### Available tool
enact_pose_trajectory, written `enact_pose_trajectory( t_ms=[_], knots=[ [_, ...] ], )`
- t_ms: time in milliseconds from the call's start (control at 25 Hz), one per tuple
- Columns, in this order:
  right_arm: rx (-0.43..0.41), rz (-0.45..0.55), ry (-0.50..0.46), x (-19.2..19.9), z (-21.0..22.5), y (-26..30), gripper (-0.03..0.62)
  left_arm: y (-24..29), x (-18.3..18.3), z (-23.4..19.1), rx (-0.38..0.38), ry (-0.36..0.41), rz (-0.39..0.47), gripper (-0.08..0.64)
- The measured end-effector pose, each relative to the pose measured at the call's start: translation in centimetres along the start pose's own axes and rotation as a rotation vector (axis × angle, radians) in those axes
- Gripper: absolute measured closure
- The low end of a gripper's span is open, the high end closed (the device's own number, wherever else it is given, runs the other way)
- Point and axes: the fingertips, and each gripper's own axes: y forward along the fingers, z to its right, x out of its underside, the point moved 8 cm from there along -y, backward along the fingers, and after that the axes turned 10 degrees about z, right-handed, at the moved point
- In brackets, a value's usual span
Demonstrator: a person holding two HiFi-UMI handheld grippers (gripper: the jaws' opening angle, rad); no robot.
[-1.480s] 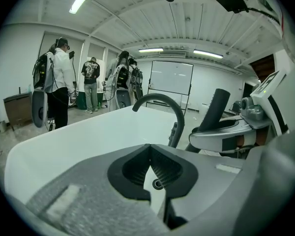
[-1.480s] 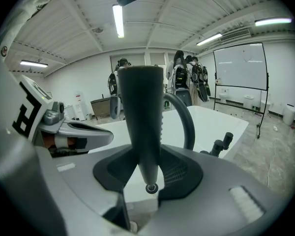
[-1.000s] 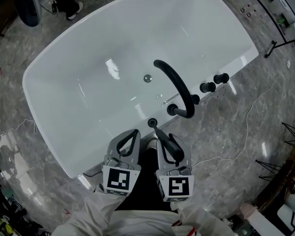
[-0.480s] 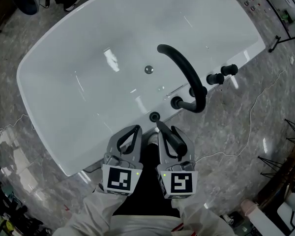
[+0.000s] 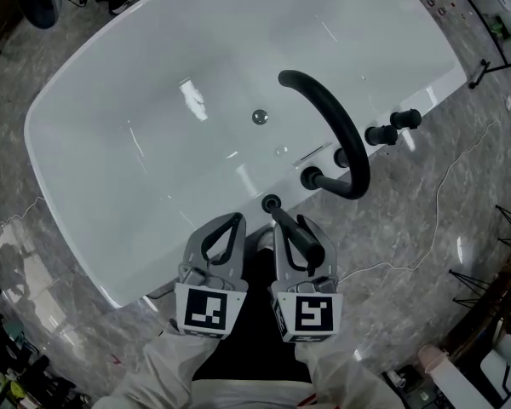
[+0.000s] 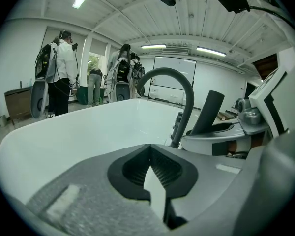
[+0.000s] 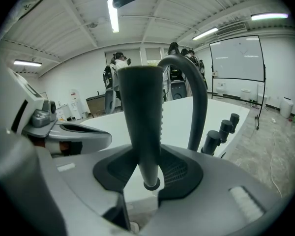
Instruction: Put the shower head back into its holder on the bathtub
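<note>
The black shower head (image 5: 289, 231) (image 7: 142, 127) stands upright in my right gripper (image 5: 296, 230) (image 7: 148, 173), which is shut on its handle. Its lower end hangs just short of the round black holder (image 5: 271, 203) on the near rim of the white bathtub (image 5: 94, 254). My left gripper (image 5: 228, 224) (image 6: 150, 156) is shut on nothing, close beside the right one. In the left gripper view the shower head (image 6: 208, 111) shows at the right, tilted in the right gripper.
A black arched spout (image 5: 334, 119) (image 7: 200, 95) (image 6: 185, 90) rises from the rim right of the holder, with two black knobs (image 5: 392, 128) (image 7: 221, 128) beyond it. A drain (image 5: 260, 117) lies in the tub. A thin cable (image 5: 443, 177) crosses the marble floor; people stand beyond the tub.
Both grippers have sunk a little towards the tub's near rim, still side by side. The shower head stays in the right gripper. The head view has shifted slightly.
</note>
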Motion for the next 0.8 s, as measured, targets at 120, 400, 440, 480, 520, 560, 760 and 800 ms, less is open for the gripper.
enact_pose_trajectory(
  t_ms=[120, 400, 440, 480, 520, 560, 760, 800],
  knots=[
    [0.003, -0.009, -0.002, 0.3, -0.1, 0.4, 0.456, 0.1, 0.2, -0.2, 0.004, -0.003, -0.010, 0.560],
    [0.014, -0.028, -0.001, 1.3, -0.1, 1.0, 0.456, 0.5, 0.7, -0.5, 0.017, -0.011, -0.024, 0.560],
    [0.017, -0.031, 0.002, 1.4, -0.2, 1.1, 0.456, 0.6, 0.7, -0.6, 0.017, -0.014, -0.025, 0.560],
    [0.018, -0.031, 0.002, 1.4, -0.2, 1.2, 0.456, 0.6, 0.7, -0.7, 0.018, -0.018, -0.027, 0.560],
    [0.018, -0.029, 0.001, 1.3, -0.3, 1.3, 0.456, 0.7, 0.6, -0.8, 0.018, -0.022, -0.028, 0.560],
    [0.017, -0.028, 0.004, 1.1, -0.4, 1.5, 0.456, 0.8, 0.6, -0.9, 0.018, -0.027, -0.028, 0.560],
    [0.011, -0.027, 0.005, 0.7, -0.7, 2.2, 0.456, 1.3, 1.3, -0.9, 0.019, -0.035, -0.032, 0.560],
    [0.008, -0.028, 0.002, 0.7, -0.8, 2.3, 0.456, 1.4, 1.4, -0.9, 0.019, -0.037, -0.032, 0.560]
  ],
)
